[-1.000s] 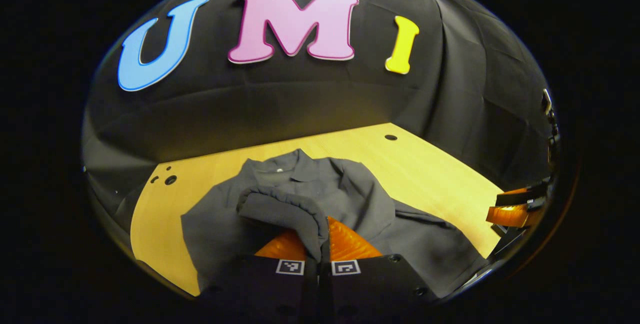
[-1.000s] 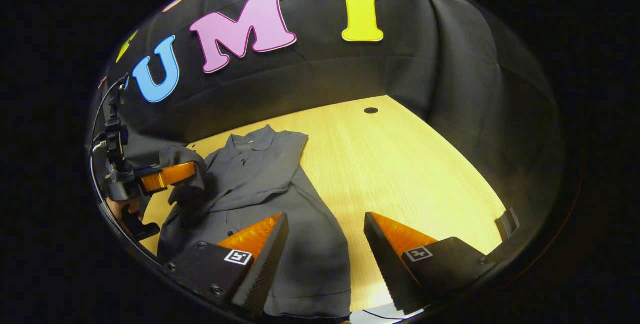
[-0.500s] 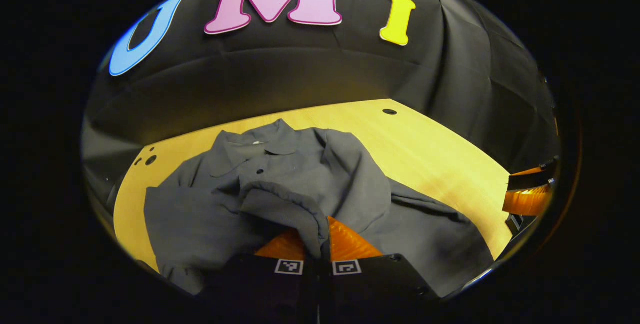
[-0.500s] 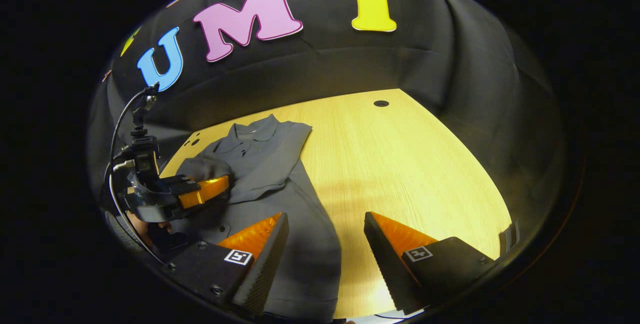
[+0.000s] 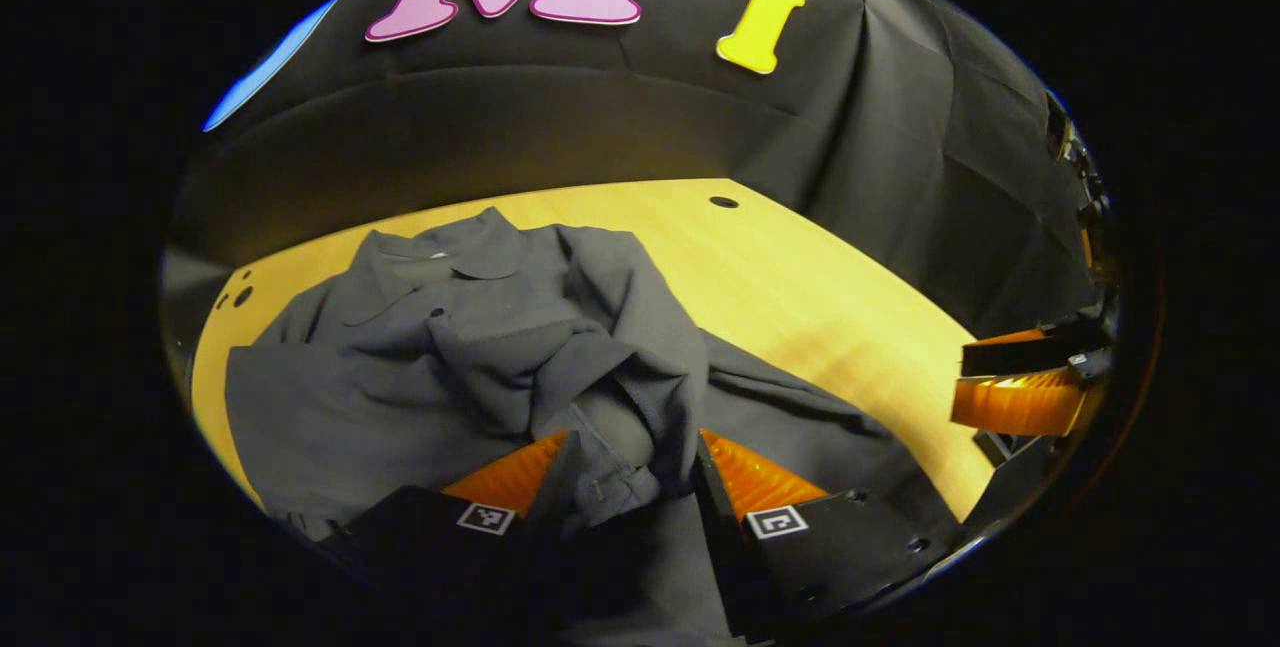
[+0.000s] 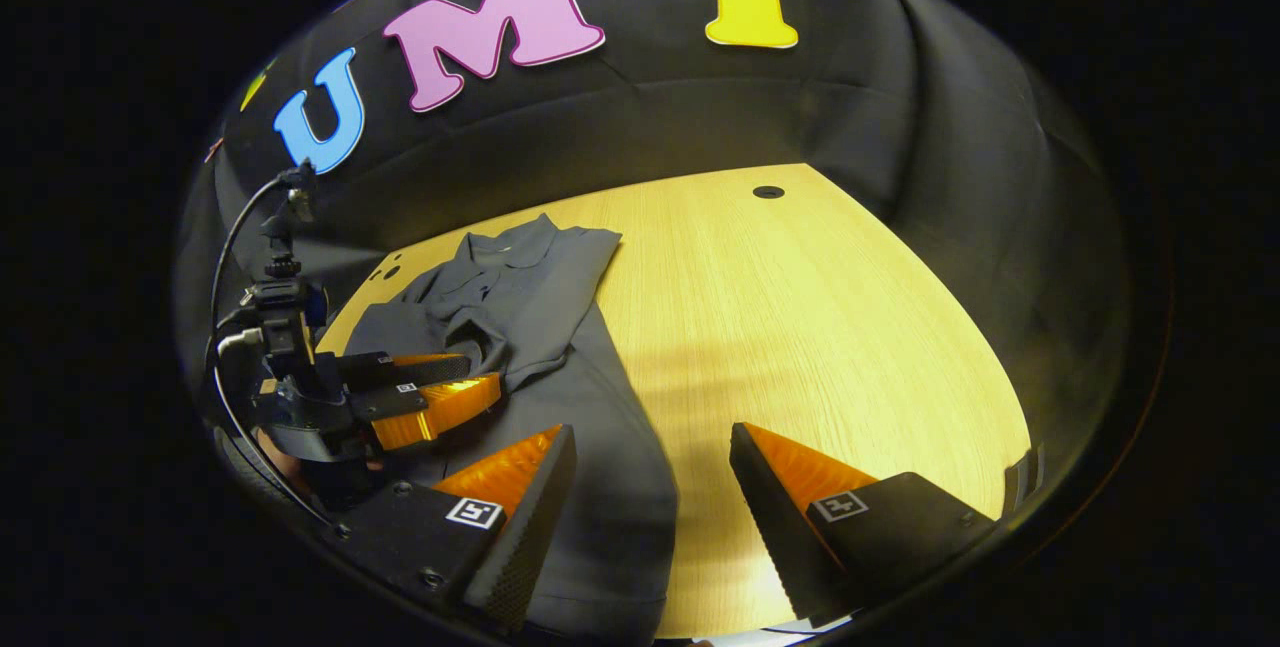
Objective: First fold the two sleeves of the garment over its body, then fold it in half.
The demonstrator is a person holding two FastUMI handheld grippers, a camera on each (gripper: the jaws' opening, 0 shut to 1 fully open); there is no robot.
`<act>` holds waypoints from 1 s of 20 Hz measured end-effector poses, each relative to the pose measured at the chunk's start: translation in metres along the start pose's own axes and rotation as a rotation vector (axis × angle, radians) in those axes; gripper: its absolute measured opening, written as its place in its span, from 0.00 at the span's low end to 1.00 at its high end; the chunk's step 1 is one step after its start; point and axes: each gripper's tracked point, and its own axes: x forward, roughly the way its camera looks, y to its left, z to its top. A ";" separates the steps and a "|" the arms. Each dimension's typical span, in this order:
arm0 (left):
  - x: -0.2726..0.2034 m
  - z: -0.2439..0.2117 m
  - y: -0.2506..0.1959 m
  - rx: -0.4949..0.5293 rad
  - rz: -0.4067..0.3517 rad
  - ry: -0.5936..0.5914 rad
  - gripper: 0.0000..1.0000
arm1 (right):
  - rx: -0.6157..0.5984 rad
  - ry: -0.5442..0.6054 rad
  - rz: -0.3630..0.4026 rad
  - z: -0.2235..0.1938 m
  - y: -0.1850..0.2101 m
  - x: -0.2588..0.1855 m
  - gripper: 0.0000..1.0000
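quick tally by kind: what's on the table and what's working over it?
Garment: 1, a grey shirt, sleeves folded over its body
Gripper: 2, left gripper open over the folded sleeve, right gripper open over the hem
Table: 1, light wood table
Total: 4

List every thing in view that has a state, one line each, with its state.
Shirt: lying on the table, both sleeves folded over its body, not yet folded in half.
Left sleeve: bunched on the shirt's chest, lying between the left gripper's open fingers.
Left gripper: open, low over the shirt.
Right gripper: open, holding nothing, over the shirt's lower edge.
Table: bare wood beside the shirt.
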 end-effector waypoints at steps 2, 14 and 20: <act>-0.011 0.004 -0.009 -0.037 -0.054 -0.024 0.75 | 0.008 0.003 -0.005 -0.003 0.001 -0.002 0.96; -0.162 -0.018 0.061 -0.073 0.063 -0.120 0.96 | -0.029 0.085 -0.043 -0.064 0.021 -0.046 0.99; -0.236 -0.096 0.140 -0.120 0.223 -0.019 0.96 | -0.043 0.154 -0.079 -0.111 0.034 -0.055 0.99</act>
